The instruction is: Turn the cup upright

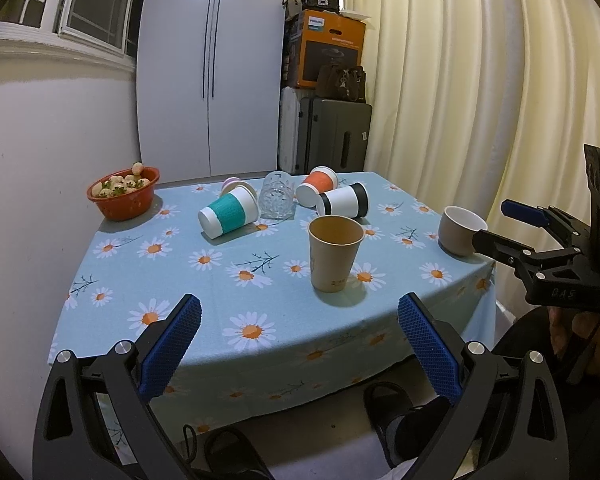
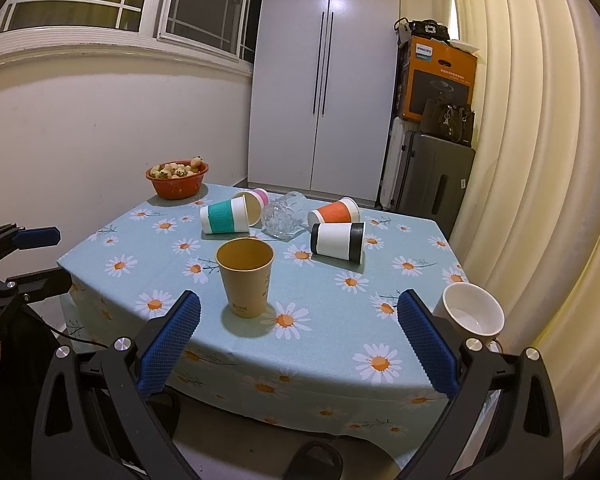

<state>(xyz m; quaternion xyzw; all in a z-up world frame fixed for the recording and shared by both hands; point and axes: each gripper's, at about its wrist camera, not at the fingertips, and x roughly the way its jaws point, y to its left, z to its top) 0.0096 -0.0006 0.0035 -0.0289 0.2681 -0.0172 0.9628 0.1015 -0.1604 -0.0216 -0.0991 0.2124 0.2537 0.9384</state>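
A brown paper cup [image 1: 334, 254] [image 2: 246, 276] stands upright near the table's front. Behind it, lying on their sides, are a teal cup [image 1: 228, 216] [image 2: 224, 220], a pink cup [image 1: 236, 185] [image 2: 256, 200], a clear glass [image 1: 277, 200] [image 2: 284, 214], an orange cup [image 1: 317, 186] [image 2: 334, 211] and a black-and-white cup [image 1: 343, 200] [image 2: 337, 241]. A beige mug [image 1: 460, 230] [image 2: 473, 312] stands upright at the right edge. My left gripper [image 1: 299, 348] is open and empty before the table's front edge. My right gripper [image 2: 299, 344] is open and empty over the front edge; it also shows in the left wrist view [image 1: 500, 224].
A red bowl of fruit [image 1: 123, 194] [image 2: 177, 178] sits at the table's back left corner. The table [image 1: 204, 280] [image 2: 332, 320] has a blue daisy cloth. A wall is to the left, a curtain [image 1: 480, 100] [image 2: 540, 160] to the right, suitcases and boxes [image 1: 326, 136] behind.
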